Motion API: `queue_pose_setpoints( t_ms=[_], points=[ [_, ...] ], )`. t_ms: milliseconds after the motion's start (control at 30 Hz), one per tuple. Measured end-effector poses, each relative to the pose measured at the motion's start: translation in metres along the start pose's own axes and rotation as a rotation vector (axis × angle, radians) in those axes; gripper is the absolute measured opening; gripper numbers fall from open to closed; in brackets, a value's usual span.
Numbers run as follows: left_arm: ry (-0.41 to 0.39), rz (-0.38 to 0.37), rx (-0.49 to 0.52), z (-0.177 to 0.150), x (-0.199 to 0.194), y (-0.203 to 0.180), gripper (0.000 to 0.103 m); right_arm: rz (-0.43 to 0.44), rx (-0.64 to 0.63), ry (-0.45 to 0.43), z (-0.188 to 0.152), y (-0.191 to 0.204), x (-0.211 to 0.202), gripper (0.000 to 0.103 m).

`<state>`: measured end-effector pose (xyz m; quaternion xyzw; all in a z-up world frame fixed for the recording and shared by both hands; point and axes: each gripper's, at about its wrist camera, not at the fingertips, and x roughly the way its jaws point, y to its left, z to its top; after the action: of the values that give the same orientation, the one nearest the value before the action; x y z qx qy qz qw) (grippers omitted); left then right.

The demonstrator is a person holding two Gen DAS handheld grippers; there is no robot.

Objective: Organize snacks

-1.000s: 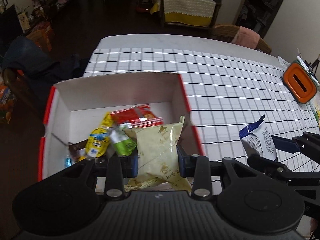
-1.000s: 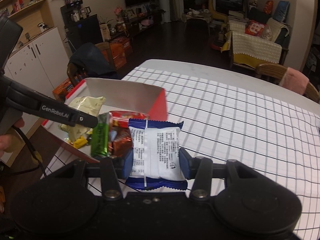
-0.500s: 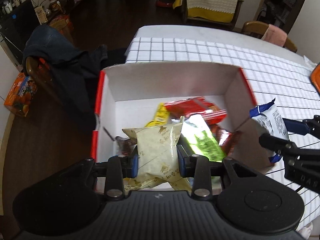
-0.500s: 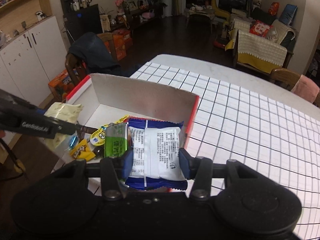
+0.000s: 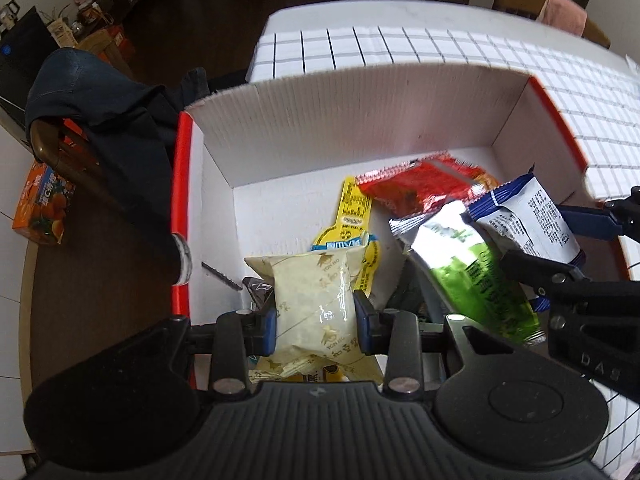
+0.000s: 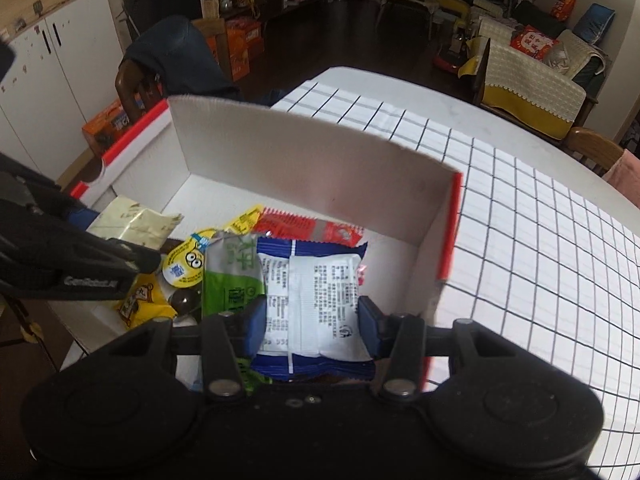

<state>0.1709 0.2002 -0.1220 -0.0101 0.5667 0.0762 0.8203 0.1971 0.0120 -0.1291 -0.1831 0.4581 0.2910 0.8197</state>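
Observation:
A white cardboard box (image 5: 360, 108) with red edges stands at the table's corner and shows in the right wrist view (image 6: 304, 168) too. My left gripper (image 5: 315, 318) is shut on a pale yellow snack packet (image 5: 316, 300) and holds it over the box's near left part. My right gripper (image 6: 312, 322) is shut on a blue and white snack packet (image 6: 316, 296), held over the box's right part; that packet also shows in the left wrist view (image 5: 528, 216). In the box lie a red packet (image 5: 420, 184), a green packet (image 5: 472, 268) and a yellow packet (image 5: 352, 216).
The table has a white cloth with a black grid (image 6: 540, 220). A chair with a dark jacket (image 5: 104, 112) stands left of the box. An orange carton (image 5: 42, 208) lies on the floor. A sofa (image 6: 532, 84) is farther back.
Both grippers have moved closer over the box, each still holding its packet. The right gripper's blue packet has come from beside the box to above its right side.

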Motion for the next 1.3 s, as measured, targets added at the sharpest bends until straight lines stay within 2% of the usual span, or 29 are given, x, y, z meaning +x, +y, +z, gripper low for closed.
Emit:
queue_pose_setpoints(
  t_ms=[233, 467, 567, 633, 867, 1100, 1300],
  points=[
    [0.032, -0.002, 0.009, 0.002, 0.015, 0.000, 0.036, 0.015, 0.027, 0.014, 0.001, -0.001, 0.005, 0.047],
    [0.020, -0.011, 0.005, -0.001, 0.017, 0.000, 0.037, 0.018, 0.050, 0.016, -0.001, -0.004, 0.003, 0.047],
    [0.003, -0.019, -0.003, -0.004, 0.012, 0.002, 0.044, 0.010, 0.060, 0.013, -0.003, -0.005, 0.000, 0.048],
    [-0.014, -0.025, -0.012, -0.006, 0.007, 0.003, 0.054, 0.005, 0.060, 0.009, -0.004, -0.005, -0.003, 0.049],
    [-0.094, -0.041, -0.032, -0.014, -0.021, 0.007, 0.067, 0.052, 0.117, -0.046, -0.008, -0.011, -0.028, 0.052],
    [-0.188, -0.054, -0.041, -0.029, -0.058, 0.008, 0.072, 0.091, 0.158, -0.143, -0.015, -0.013, -0.066, 0.075],
    [-0.261, -0.061, -0.050, -0.044, -0.089, 0.011, 0.079, 0.118, 0.186, -0.214, -0.024, -0.011, -0.098, 0.083]
  ],
)
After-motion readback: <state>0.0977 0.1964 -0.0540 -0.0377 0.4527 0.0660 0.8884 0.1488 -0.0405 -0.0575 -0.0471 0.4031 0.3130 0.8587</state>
